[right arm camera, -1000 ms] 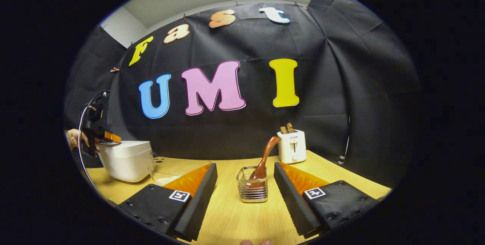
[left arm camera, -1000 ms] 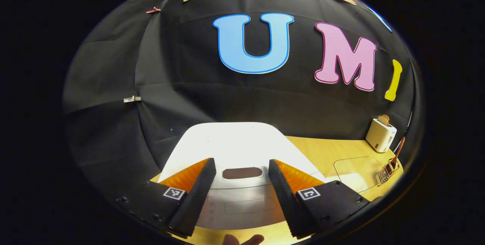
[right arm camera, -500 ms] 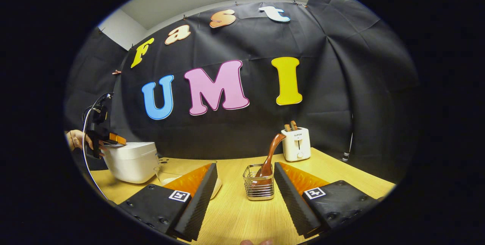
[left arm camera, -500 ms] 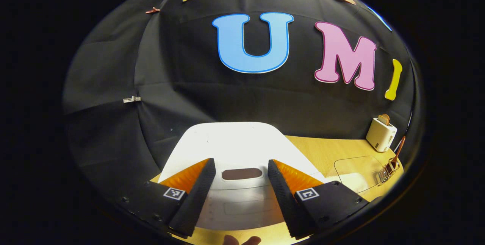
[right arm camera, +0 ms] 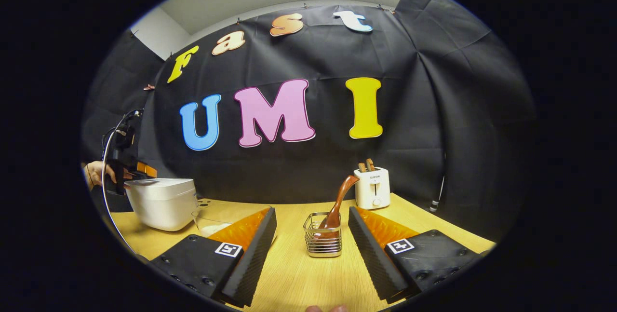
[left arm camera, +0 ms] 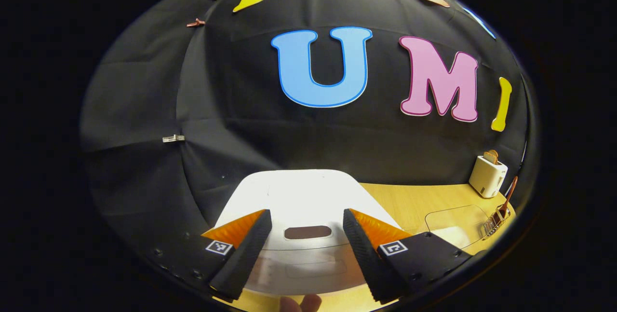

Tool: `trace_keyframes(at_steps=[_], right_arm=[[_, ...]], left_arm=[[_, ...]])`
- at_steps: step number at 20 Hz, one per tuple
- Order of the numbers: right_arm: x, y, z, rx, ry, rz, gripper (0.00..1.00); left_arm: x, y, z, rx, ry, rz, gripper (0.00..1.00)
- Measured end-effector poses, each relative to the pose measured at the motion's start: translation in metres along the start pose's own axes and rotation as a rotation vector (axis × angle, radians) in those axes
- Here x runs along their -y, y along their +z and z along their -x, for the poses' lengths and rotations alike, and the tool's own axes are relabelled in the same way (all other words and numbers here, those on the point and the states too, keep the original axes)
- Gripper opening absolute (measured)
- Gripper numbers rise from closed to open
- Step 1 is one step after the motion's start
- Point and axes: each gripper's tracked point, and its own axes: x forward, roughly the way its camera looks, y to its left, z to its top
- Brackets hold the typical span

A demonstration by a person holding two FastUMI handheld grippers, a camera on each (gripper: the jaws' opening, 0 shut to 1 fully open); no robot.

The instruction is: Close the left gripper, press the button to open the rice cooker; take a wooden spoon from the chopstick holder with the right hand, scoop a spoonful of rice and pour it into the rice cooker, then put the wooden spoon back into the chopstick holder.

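Observation:
The white rice cooker [left arm camera: 299,191] stands with its lid down right before my left gripper [left arm camera: 306,213], which is open. Its fingers straddle the dark button [left arm camera: 307,232] on the cooker's front edge, a little above the lid. In the right gripper view the wire chopstick holder [right arm camera: 322,242] stands on the table just ahead of my right gripper [right arm camera: 311,210], which is open and holds nothing. The wooden spoon [right arm camera: 338,200] leans up out of the holder to the right. The cooker [right arm camera: 161,202] shows at far left with the left gripper [right arm camera: 129,173] and a hand over it.
A clear glass bowl [right arm camera: 216,221] with something white in it sits between cooker and holder, partly behind my right gripper's finger. A cream toaster [right arm camera: 371,186] stands at the back by the black cloth wall. The wooden table [right arm camera: 299,273] runs under everything.
The left gripper view has tipped up slightly, so the cooker lid and button sit lower in it. The right gripper swayed a little sideways and back. Both stay open.

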Motion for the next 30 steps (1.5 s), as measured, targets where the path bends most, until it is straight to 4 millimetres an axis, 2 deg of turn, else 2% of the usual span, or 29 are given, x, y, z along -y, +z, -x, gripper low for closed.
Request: trace_keyframes(at_steps=[2, 3, 6, 11, 13, 14, 17, 19, 24, 30], right_arm=[[-0.004, 0.001, -0.001, 0.001, 0.008, 0.006, 0.93], [-0.007, 0.002, 0.0, 0.005, 0.012, 0.01, 0.93], [-0.017, 0.004, -0.002, 0.014, 0.034, 0.02, 0.93], [-0.033, 0.005, -0.002, 0.014, 0.055, 0.054, 0.94], [-0.039, 0.005, -0.002, 0.016, 0.062, 0.061, 0.94], [-0.042, 0.004, -0.003, 0.015, 0.065, 0.064, 0.94], [-0.051, 0.001, -0.004, 0.01, 0.08, 0.071, 0.94], [-0.059, -0.002, -0.006, 0.005, 0.093, 0.074, 0.94], [-0.074, -0.007, -0.008, -0.001, 0.119, 0.084, 0.94], [-0.09, -0.015, -0.008, 0.0, 0.143, 0.086, 0.94]], left_arm=[[-0.001, 0.007, 0.011, 0.038, 0.003, 0.003, 0.95], [0.006, 0.017, 0.026, 0.063, 0.003, -0.004, 0.95], [0.009, 0.026, 0.057, 0.149, 0.002, -0.026, 0.95], [0.02, 0.025, 0.124, 0.269, -0.028, -0.014, 0.95], [0.025, 0.016, 0.146, 0.297, -0.035, -0.036, 0.95], [0.021, 0.003, 0.148, 0.305, -0.039, -0.044, 0.95], [0.028, -0.014, 0.176, 0.325, -0.051, -0.045, 0.95], [0.03, -0.027, 0.186, 0.331, -0.053, -0.04, 0.95], [0.036, -0.058, 0.207, 0.336, -0.052, -0.051, 0.95], [0.041, -0.106, 0.213, 0.296, -0.071, -0.029, 0.95]])
